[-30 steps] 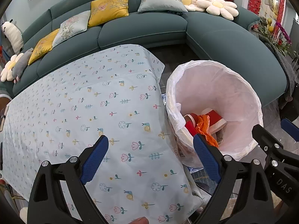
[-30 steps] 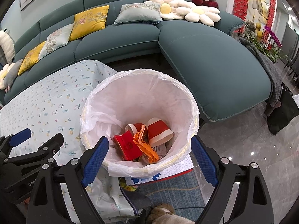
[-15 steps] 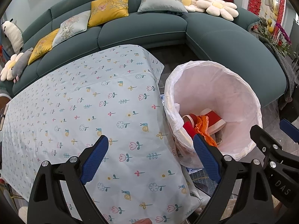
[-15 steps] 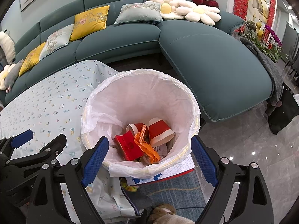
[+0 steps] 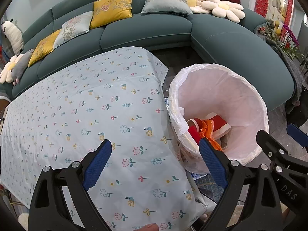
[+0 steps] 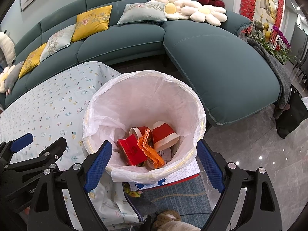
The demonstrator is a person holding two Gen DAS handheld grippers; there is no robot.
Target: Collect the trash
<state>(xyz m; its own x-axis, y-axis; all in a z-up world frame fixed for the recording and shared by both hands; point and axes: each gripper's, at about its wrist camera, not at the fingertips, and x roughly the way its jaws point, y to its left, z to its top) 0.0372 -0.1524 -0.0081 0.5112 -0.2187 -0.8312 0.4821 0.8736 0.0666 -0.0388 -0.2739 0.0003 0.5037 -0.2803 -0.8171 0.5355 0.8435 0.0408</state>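
A bin with a white plastic liner [image 6: 146,88] [image 5: 221,88] stands on the floor beside the table. Inside lie two red paper cups [image 6: 164,134], a red box [image 6: 131,151] and crumpled orange paper [image 6: 149,149]; the left wrist view shows the same trash [image 5: 207,127]. My right gripper [image 6: 154,159] hangs open above the bin's near rim with nothing between its fingers. My left gripper [image 5: 154,163] is open over the flowered tablecloth [image 5: 86,115], just left of the bin, and holds nothing.
A teal corner sofa [image 6: 211,53] with yellow and grey cushions and flower pillows runs behind the table and bin. A blue-patterned flat box [image 6: 173,179] and a blue rug [image 6: 173,198] lie under the bin. Grey tiled floor [image 6: 250,144] spreads to the right.
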